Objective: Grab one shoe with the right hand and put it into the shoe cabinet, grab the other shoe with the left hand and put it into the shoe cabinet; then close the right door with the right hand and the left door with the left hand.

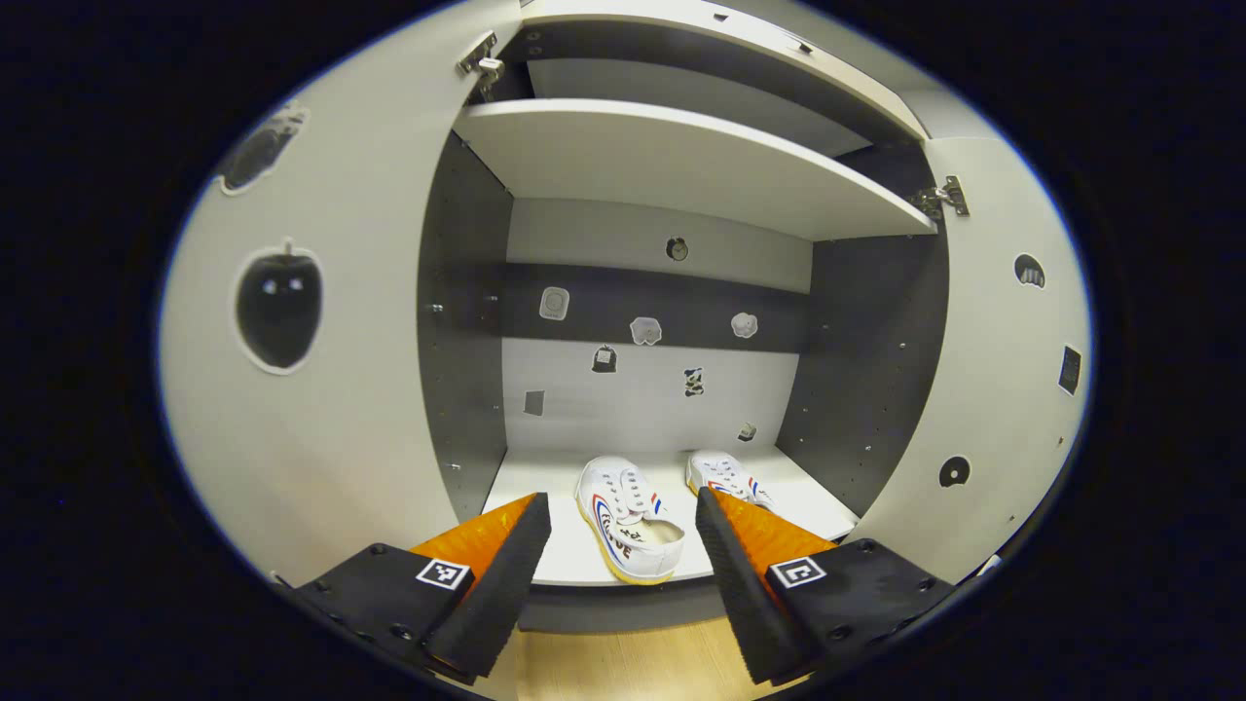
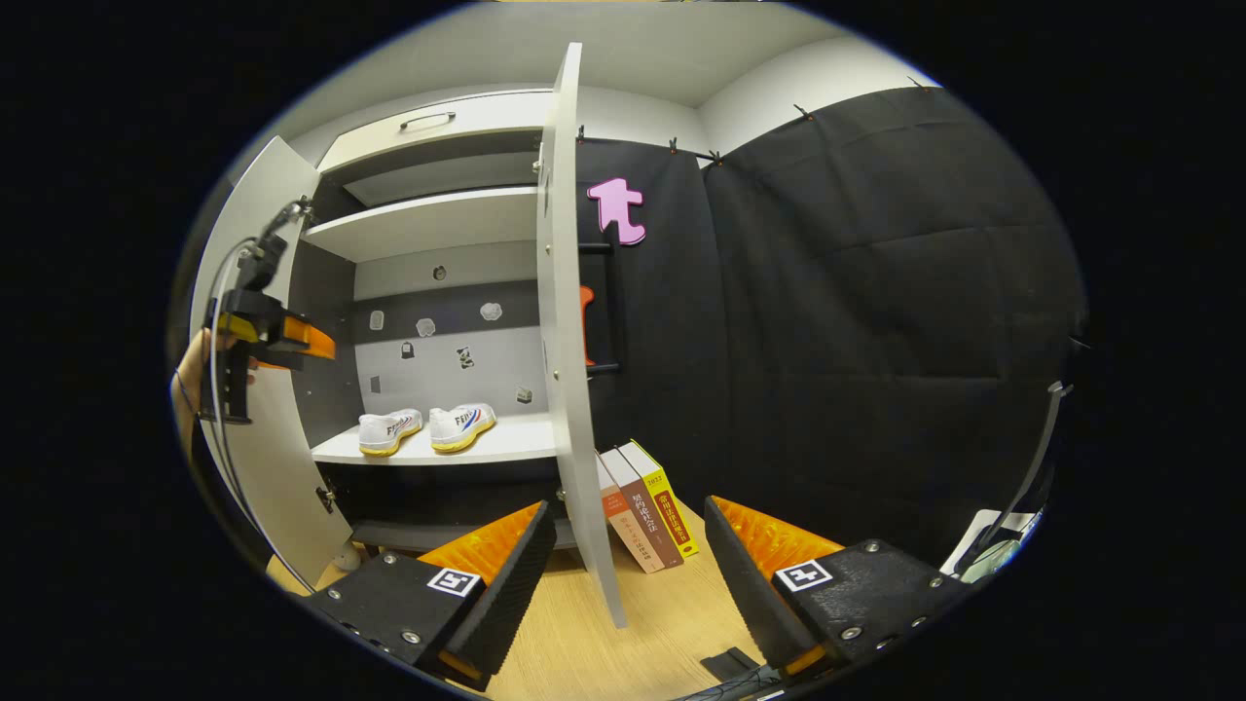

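Right gripper view: both shoes, one (image 2: 389,431) beside the other (image 2: 463,426), already sit on the cabinet's bottom shelf (image 2: 516,443), toes toward the back and heels near the front edge, so only the doors remain. Right door (image 2: 565,321) stands edge-on, wide open; right gripper (image 2: 623,574) straddles its lower edge, jaws released, nothing held. Left gripper (image 1: 623,574) faces the shelf, jaws spread, empty, left door (image 1: 321,389) swung out alongside. Books (image 2: 644,516) lean just behind the right door; its closing swing looks clear.
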